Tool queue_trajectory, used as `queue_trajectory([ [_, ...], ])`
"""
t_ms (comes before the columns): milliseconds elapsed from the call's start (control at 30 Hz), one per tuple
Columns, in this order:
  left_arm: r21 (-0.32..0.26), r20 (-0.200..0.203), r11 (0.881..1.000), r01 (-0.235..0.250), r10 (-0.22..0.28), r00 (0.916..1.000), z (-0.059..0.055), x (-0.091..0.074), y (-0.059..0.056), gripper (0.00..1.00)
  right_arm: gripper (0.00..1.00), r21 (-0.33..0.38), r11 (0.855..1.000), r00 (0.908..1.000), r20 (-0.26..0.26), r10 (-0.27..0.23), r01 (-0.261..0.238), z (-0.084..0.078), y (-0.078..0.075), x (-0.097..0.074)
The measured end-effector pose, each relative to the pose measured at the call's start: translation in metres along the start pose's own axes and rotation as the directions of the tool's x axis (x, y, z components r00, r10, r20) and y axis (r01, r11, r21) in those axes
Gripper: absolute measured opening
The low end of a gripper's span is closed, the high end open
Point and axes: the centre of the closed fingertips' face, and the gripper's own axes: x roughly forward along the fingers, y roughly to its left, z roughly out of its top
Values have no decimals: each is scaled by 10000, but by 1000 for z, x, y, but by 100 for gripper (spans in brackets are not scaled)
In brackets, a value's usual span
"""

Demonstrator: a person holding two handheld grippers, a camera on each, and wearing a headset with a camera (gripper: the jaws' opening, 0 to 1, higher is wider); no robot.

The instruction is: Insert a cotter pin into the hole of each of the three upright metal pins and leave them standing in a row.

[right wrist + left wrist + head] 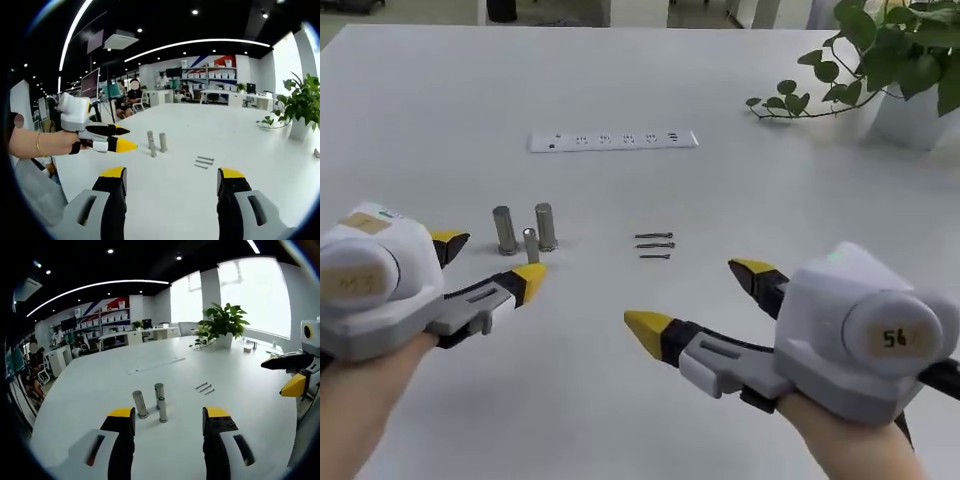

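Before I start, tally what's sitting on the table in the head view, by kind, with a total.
Upright metal pins: 3
Cotter pins, lying loose: 3
Power strip: 1
Potted plant: 1
Total: 8

Three grey metal pins stand clustered (upright); three cotter pins lie nearby, parallel.
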Motion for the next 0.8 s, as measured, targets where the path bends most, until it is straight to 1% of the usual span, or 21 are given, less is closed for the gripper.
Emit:
queue_trajectory([
  [133,22,-10,10000,54,-54,10000,-3,12,2,48,71,51,10000,10000,-39,6,-6,-2,-2,3],
  [167,152,50,9999,4,-5,10000,-4,17,4,46,71,35,10000,10000,-64,6,-5,-2,-2,3],
  [233,273,-42,9996,0,1,10000,-7,24,6,44,71,-48,10000,9999,-140,21,-21,-4,-3,5],
  [333,251,-7,9997,19,-19,10000,-9,32,10,43,70,-112,9999,9997,-261,12,-15,-8,-4,7],
  [400,152,-6,9999,81,-81,10000,-10,38,12,41,70,-50,10000,9994,-341,-23,21,-10,-5,9],
  [500,-250,111,9994,255,-253,9996,-12,47,14,39,70,72,9999,9991,-426,-78,81,-12,-6,13],
  [600,-364,40,9988,338,-337,9994,-16,52,16,35,69,139,9999,9990,-439,-88,95,-12,-6,15],
  [667,-212,-18,9991,371,-371,9993,-19,55,15,34,69,169,9998,9989,-450,-98,106,-12,-6,17],
  [733,-153,-63,9990,416,-417,9991,-21,57,15,30,69,175,9998,9989,-451,-103,111,-12,-6,18],
  [800,-110,-99,9984,559,-560,9984,-23,60,13,26,69,189,9998,9989,-465,-101,110,-12,-6,19],
])
